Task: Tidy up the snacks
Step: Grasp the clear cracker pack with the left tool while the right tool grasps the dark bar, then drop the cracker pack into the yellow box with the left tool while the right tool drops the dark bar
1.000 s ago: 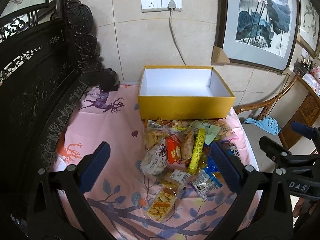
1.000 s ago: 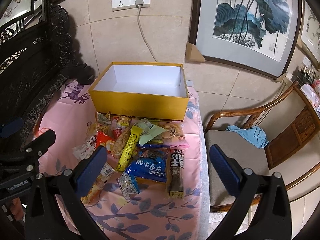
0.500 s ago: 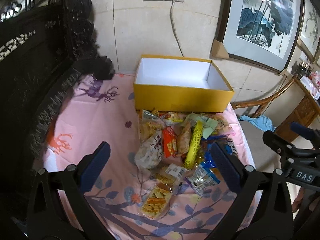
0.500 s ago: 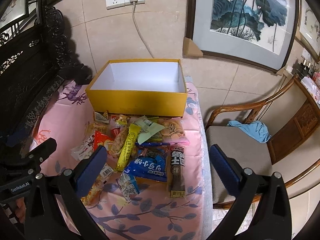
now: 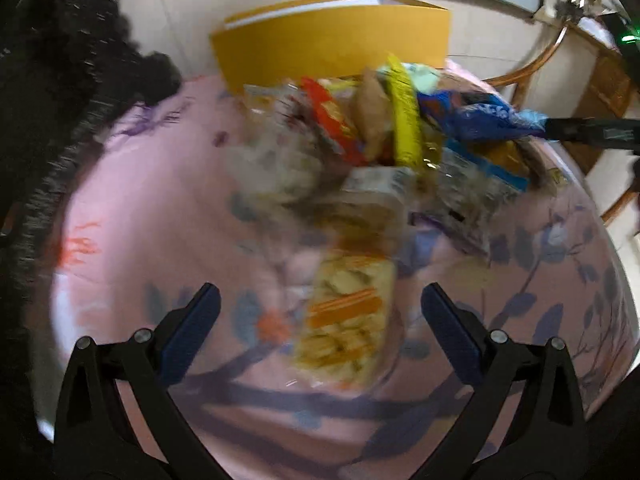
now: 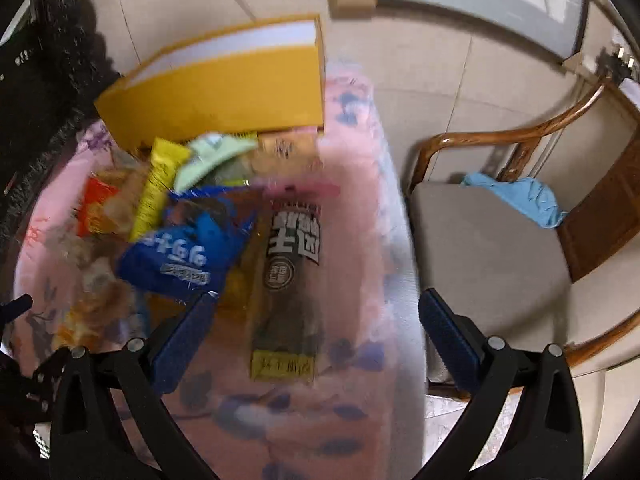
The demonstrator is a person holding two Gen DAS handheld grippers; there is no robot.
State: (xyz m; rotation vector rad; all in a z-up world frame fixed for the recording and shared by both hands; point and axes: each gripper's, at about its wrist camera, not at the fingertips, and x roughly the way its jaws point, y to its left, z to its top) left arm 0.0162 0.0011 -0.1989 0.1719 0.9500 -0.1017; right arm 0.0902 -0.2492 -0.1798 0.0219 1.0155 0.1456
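Observation:
A heap of snack packets lies on a pink patterned cloth in front of an open yellow box. My left gripper is open, low over a clear packet of yellow crackers that lies between its fingers. My right gripper is open too, hovering over a long dark packet with white lettering. Beside that packet lies a blue bag. A long yellow stick packet and a red packet lie in the heap. Both views are motion-blurred.
A dark carved wooden bed frame borders the cloth on the left. A wooden chair with a blue cloth on its seat stands to the right of the bed edge. A tiled wall and framed pictures rise behind the box.
Both grippers have dropped sharply toward the snack heap and moved forward. The box interior is now out of sight. Both stay open and empty.

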